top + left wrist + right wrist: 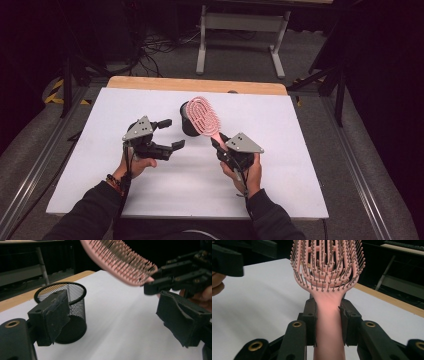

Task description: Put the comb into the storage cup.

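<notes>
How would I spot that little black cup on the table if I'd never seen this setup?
Start at the white table and look toward its far middle, just short of the wooden edge. The cup stands there under the head of the pink hairbrush. It is round, black wire mesh, open-topped, and the one thing standing on the table itself.

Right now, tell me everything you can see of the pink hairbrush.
The pink hairbrush looks like moulded plastic: an oval, vented head of open curved ribs set with rows of ball-tipped bristles, tapering into a smooth, solid handle. The right gripper is shut on the handle, one pad on each side, just below the head. The brush is held off the white table, its head angled up and away from the person above the black mesh cup, not touching it. The bristles face down and toward the left gripper, which stands open beside it.
</notes>
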`<action>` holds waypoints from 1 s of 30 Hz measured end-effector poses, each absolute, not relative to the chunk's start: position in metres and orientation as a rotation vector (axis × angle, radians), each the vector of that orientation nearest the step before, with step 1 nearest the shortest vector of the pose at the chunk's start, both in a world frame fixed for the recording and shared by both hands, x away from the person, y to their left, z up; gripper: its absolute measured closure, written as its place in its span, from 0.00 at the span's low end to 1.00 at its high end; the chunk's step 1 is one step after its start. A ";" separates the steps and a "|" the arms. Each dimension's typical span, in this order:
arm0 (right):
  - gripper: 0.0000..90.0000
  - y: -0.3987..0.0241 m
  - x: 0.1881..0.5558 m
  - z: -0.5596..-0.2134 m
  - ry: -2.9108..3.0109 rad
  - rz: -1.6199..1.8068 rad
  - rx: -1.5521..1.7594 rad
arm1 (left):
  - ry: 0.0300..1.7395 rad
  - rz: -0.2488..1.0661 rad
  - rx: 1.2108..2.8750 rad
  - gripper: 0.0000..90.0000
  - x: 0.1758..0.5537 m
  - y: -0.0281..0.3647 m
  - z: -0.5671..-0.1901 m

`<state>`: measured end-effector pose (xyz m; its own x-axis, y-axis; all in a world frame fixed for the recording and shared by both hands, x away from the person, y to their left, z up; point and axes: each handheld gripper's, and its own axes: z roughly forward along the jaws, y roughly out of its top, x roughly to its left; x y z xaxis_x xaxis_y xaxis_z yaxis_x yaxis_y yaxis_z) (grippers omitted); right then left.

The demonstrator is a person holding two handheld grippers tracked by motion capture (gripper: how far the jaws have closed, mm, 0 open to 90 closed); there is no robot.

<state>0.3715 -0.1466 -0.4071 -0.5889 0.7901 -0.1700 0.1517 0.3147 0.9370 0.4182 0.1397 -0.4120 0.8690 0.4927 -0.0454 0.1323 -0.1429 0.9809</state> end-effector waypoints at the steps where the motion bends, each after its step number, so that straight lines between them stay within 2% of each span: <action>1: 0.77 -0.144 0.371 -0.408 1.953 1.291 0.827 | 0.485 0.316 1.703 0.14 0.419 0.138 -0.412; 19: 0.77 -0.120 0.365 -0.418 1.993 1.294 0.699 | 0.537 0.118 1.576 0.25 0.432 0.135 -0.412; 23: 0.77 -0.115 0.364 -0.421 2.000 1.274 0.676 | 0.543 0.123 1.549 0.32 0.432 0.135 -0.411; 28: 0.77 -0.114 0.365 -0.423 1.997 1.286 0.669 | 0.563 0.114 1.487 0.52 0.433 0.140 -0.412; 30: 0.77 -0.113 0.365 -0.423 1.989 1.278 0.663 | 0.562 0.106 1.472 0.55 0.433 0.139 -0.411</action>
<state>0.3646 -0.1134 -0.4229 -0.6441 0.7178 -0.2642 0.0580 0.3903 0.9189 0.4330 0.1395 -0.4113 0.8679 0.4014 -0.2926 0.2673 0.1192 0.9562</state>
